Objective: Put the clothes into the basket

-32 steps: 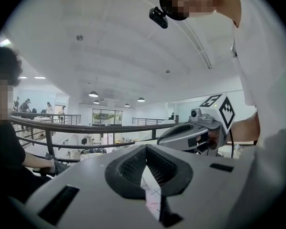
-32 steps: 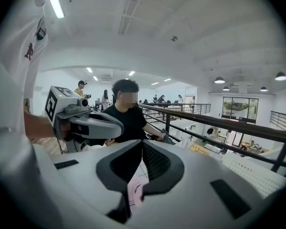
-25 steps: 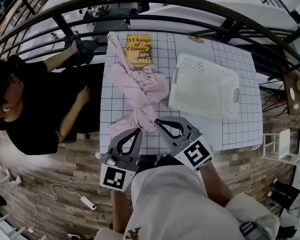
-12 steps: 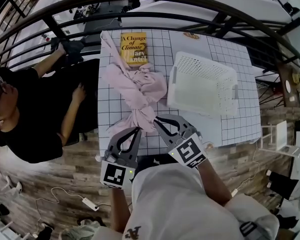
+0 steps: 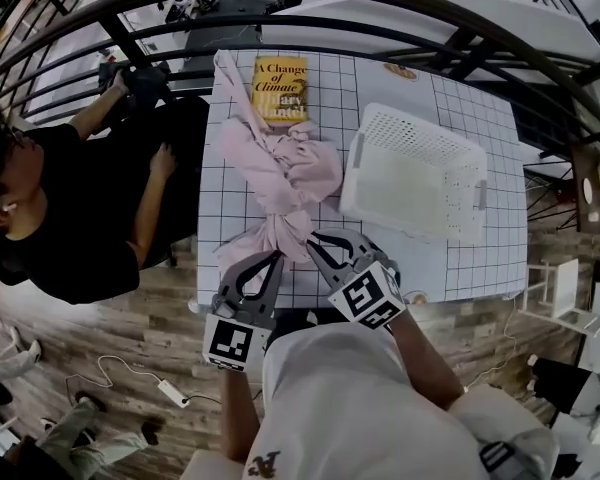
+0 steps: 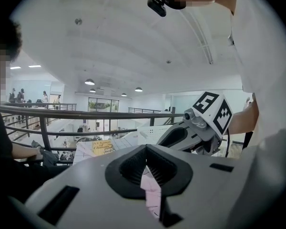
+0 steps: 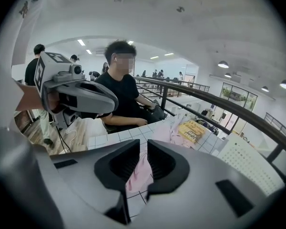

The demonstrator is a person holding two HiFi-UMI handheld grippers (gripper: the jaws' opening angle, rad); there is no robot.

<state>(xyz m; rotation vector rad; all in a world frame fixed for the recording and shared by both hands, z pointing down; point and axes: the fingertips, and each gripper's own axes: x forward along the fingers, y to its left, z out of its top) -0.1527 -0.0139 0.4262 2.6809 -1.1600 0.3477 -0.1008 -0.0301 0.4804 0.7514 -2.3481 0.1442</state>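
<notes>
At lower centre on the desk (image 5: 435,258), pink garment (image 5: 280,168) looked soft, light; best pinched at bunched near end. Left gripper (image 5: 277,258) was closed, empty; right gripper (image 5: 313,240) was just cracking open, empty.

Gridded table (image 5: 460,268) carries pink clothes (image 5: 280,168), book (image 5: 280,88), white basket (image 5: 415,173).

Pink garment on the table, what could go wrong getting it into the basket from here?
The pink garment overlaps the near edge of the yellow book, so pulling it could drag the book along. The left claw and right claw are both at its near end; lifted from there, the long cloth may trail and catch on the rim of the basket.
</notes>
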